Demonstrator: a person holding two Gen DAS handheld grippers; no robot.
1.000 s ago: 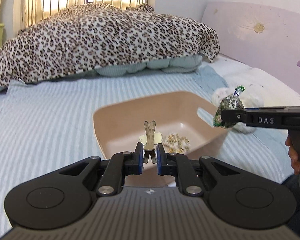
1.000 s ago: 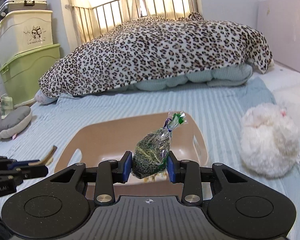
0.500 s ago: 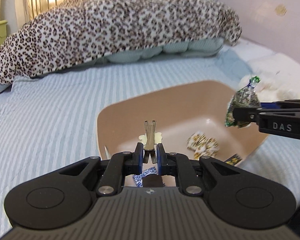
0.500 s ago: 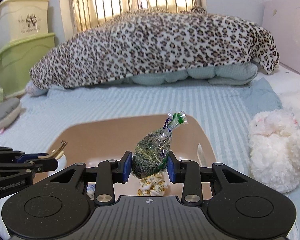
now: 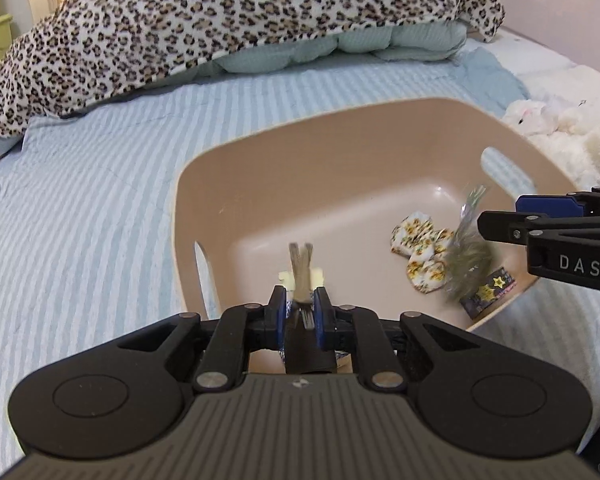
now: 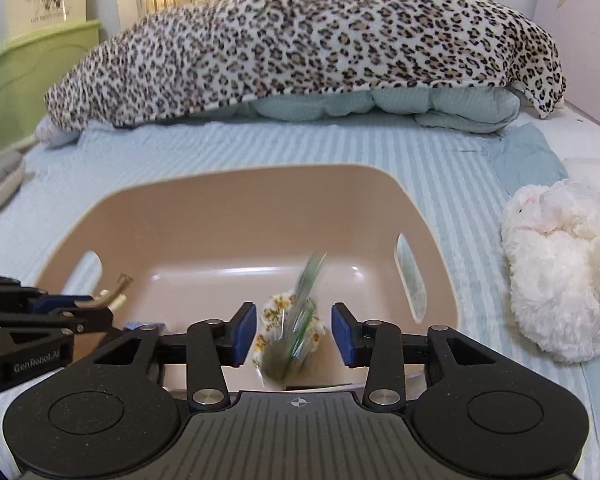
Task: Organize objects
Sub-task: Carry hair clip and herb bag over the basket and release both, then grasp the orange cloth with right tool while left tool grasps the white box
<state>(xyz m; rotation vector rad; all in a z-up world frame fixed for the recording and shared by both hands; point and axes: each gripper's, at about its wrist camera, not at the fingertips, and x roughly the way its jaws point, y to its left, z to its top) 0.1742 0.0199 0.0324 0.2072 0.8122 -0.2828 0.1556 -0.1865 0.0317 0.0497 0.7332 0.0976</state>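
- My right gripper (image 6: 294, 334) stands with its jaws wide apart, gripping nothing; the cellophane bag of green herbs (image 6: 292, 344) shows blurred between its pads, over the flower-print cloth pieces (image 5: 420, 256).
- My left gripper (image 5: 300, 312) is pinched narrow on a tan hair clip (image 5: 300, 270).
- Both hang over the beige plastic basin (image 6: 228, 208) on the blue striped bedsheet (image 5: 92, 200).
- A white plush toy (image 6: 560, 276) lies just right of it.

Basin (image 6: 228, 216) tan-pink; bedsheet (image 5: 80, 208) pale blue and white stripes; blanket (image 6: 300, 44) leopard print; plush toy (image 6: 560, 272) white; packets (image 5: 420, 256) yellow floral on white; my gripper pads (image 6: 246, 334) blue; storage bin (image 6: 32, 80) green
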